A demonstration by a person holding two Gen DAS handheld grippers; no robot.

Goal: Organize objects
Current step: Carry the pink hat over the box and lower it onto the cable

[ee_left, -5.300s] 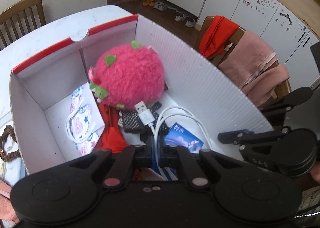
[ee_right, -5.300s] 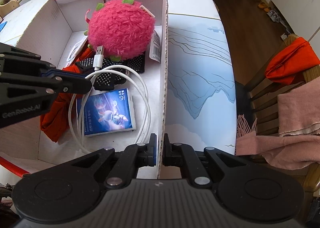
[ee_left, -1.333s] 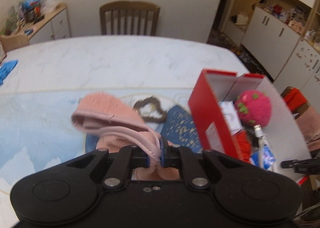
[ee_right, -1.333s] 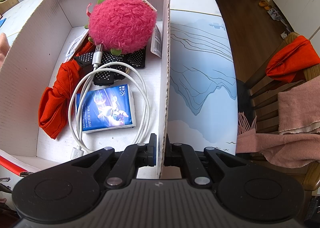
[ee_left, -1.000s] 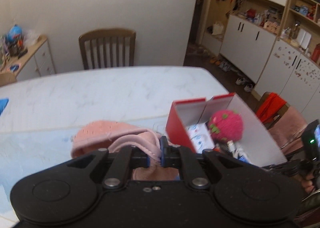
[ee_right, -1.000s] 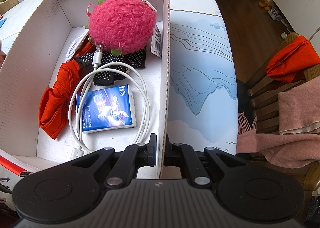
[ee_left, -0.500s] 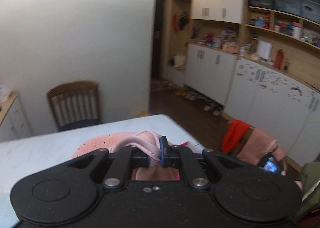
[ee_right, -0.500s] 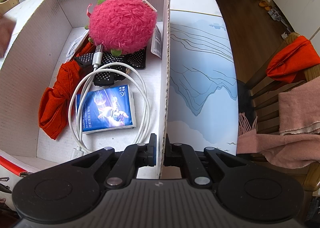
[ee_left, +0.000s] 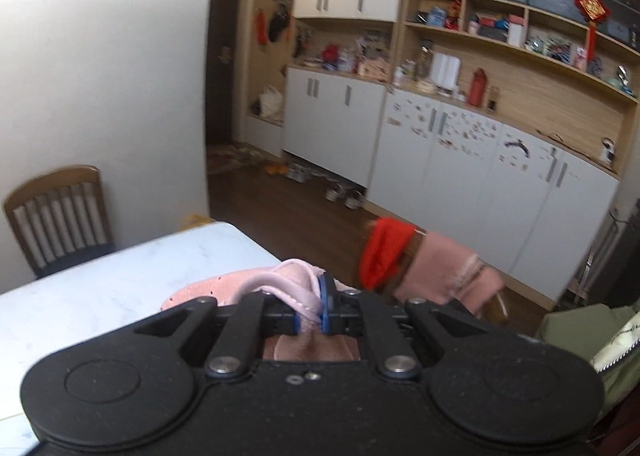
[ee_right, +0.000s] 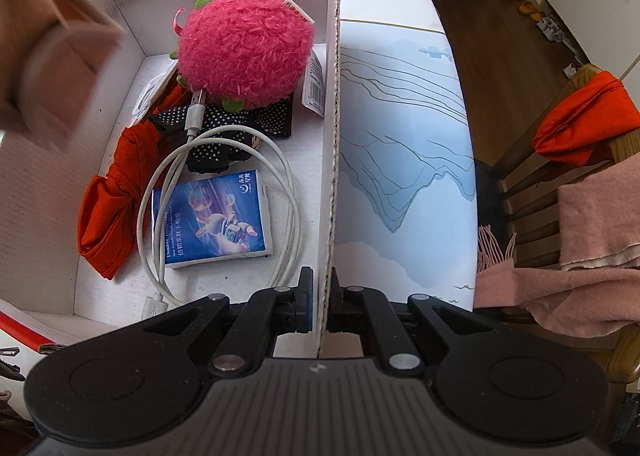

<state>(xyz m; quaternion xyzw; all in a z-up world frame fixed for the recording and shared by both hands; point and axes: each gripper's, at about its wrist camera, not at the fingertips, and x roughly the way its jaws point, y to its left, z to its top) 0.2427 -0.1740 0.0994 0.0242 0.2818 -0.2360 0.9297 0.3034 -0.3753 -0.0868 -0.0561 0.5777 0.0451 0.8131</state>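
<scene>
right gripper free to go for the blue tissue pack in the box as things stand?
Probably not yet. The right gripper is shut on the box wall, so it would have to let go first. The tissue pack lies uncovered on the box floor, ringed by the white cable, which might snag.

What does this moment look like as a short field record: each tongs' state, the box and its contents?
left tongs: shut on pink slipper, lifted above the table
right tongs: shut on the right wall of the box
box contents: pink plush toy, white cable, blue tissue pack, red cloth, black dotted gloves
slipper in right view: blurred pink shape at upper left, over the box's left wall
</scene>
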